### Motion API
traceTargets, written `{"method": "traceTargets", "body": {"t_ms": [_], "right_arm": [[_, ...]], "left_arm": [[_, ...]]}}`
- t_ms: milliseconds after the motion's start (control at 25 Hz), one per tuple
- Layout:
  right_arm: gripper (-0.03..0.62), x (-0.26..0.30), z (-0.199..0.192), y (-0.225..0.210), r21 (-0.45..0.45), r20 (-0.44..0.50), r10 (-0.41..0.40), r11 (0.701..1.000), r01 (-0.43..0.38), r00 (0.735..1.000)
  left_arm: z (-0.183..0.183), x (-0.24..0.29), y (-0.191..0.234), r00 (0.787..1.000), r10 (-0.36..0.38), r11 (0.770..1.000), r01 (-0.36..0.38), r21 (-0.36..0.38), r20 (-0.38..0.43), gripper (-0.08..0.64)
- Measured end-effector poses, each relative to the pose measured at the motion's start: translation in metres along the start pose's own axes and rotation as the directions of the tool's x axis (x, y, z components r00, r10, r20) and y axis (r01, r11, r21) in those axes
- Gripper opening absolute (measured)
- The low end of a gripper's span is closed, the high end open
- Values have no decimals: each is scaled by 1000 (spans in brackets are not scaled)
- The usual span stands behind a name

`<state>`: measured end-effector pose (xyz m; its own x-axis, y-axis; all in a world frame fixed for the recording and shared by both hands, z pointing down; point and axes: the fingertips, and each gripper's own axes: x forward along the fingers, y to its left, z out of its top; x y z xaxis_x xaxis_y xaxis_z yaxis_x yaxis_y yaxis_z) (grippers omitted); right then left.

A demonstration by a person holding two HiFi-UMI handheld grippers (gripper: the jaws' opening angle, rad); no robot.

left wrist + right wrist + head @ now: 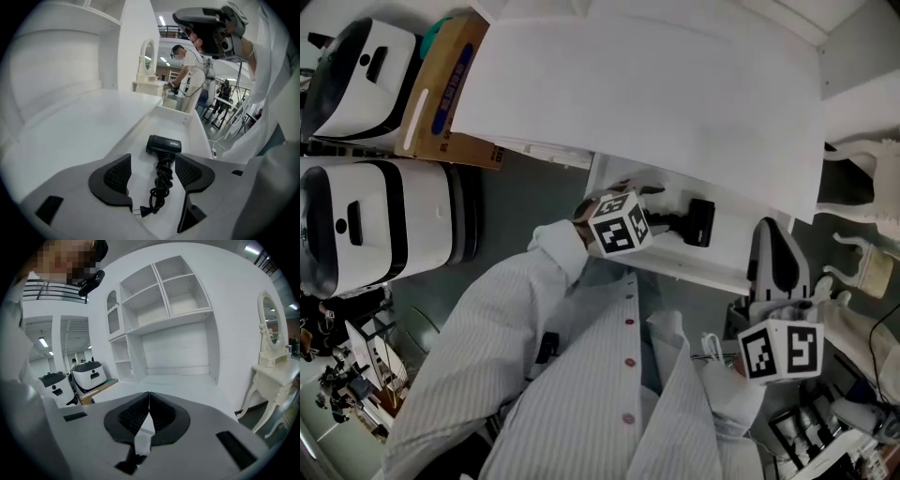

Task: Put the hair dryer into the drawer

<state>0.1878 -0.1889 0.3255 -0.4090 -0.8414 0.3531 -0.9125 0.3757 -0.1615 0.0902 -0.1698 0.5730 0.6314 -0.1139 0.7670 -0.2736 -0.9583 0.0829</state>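
Observation:
A black hair dryer [163,144] lies inside the open white drawer [200,137], its coiled cord [160,185] and plug trailing toward me. My left gripper [152,177] hangs above the cord, jaws open, nothing between the pads and clear of the dryer. In the head view the dryer [697,222] rests in the drawer [694,274], just right of the left gripper's marker cube [619,223]. My right gripper [148,401] is shut and empty. It is held off to the right of the drawer [778,267], aimed toward the desk and shelves.
The white desk top [656,94] lies beyond the drawer, with a white shelf unit [164,310] above it. Two white machines [375,225] and a cardboard box [445,89] stand at the left. A white vanity table with a mirror [274,357] stands at the right.

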Motion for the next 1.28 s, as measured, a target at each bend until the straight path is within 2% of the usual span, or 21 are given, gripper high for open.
{"method": "traceTargets", "body": {"t_ms": [160,280,480,680,880,1080,1200,1280], "right_arm": [[11,-6,17,4,-23,33,1,1000,0,999],[11,-11,30,10,-43,56,5,999,-3,998],[11,-17,55,19,-79,106,16,997,-8,994],[11,-19,76,29,-108,144,31,994,-16,989],[11,-21,95,40,-138,186,57,990,-31,981],[11,-21,111,49,-170,218,85,984,-48,972],[11,-21,115,53,-180,227,95,982,-53,969],[11,-22,117,54,-181,231,99,982,-57,968]], "left_arm": [[42,-29,8,991,29,998,-22,-56,128,269],[80,-58,11,967,50,994,-24,-109,251,246],[140,-116,17,897,93,987,-26,-159,432,210],[188,-175,20,809,124,983,-19,-185,575,165],[221,-225,13,732,133,986,-29,-165,668,122],[243,-259,3,675,144,988,-51,-148,724,30],[248,-271,0,650,155,986,-55,-157,744,11],[249,-275,-3,645,159,985,-56,-161,748,9]]}}
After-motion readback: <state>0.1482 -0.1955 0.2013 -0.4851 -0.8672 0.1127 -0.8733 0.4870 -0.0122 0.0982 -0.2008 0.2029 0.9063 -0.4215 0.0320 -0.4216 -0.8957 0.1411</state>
